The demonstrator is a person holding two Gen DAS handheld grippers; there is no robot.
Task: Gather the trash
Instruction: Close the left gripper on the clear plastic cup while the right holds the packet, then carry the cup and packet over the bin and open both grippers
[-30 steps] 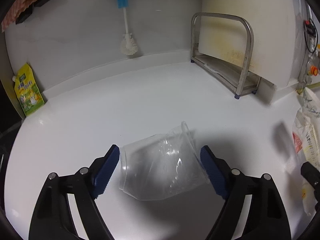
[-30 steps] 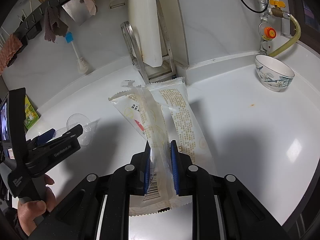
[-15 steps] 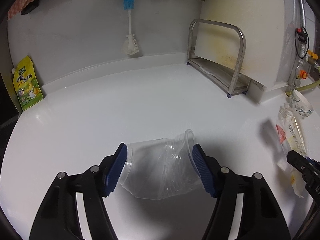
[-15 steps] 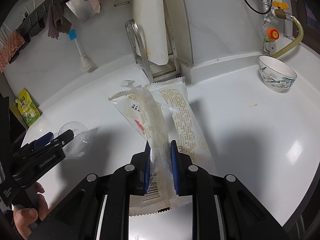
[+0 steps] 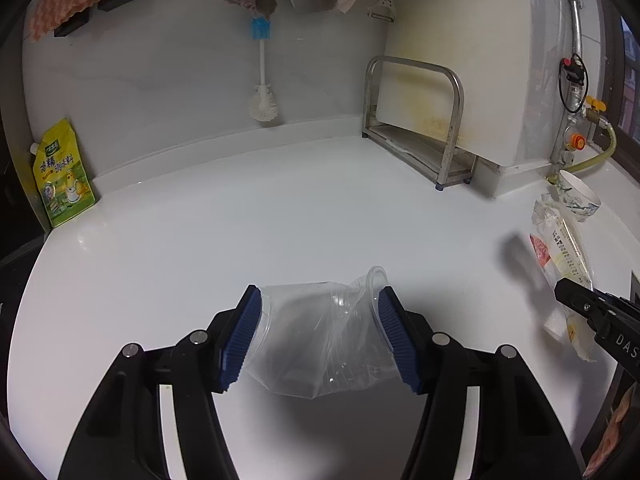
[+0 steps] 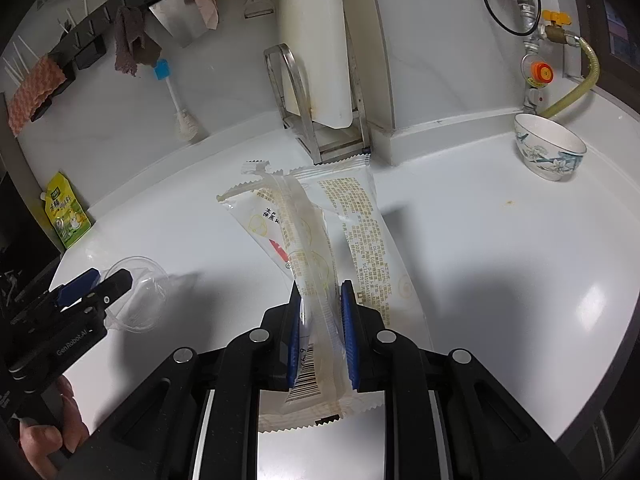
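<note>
Left wrist view: left hand-held gripper point(image 5: 320, 334) closing on crumpled clear cup point(image 5: 320, 344), long axis crosswise btwn pads, rim rightward; right hand-held gripper point(image 6: 320, 334) clenched on wrapper point(image 6: 316, 248), lengthwise fwd.

Both wrist views look steeply down at one white counter point(image 5: 280, 220), close up.

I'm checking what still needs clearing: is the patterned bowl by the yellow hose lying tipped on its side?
No. The bowl stands upright on the counter, its open mouth facing up, in the right wrist view.
</note>
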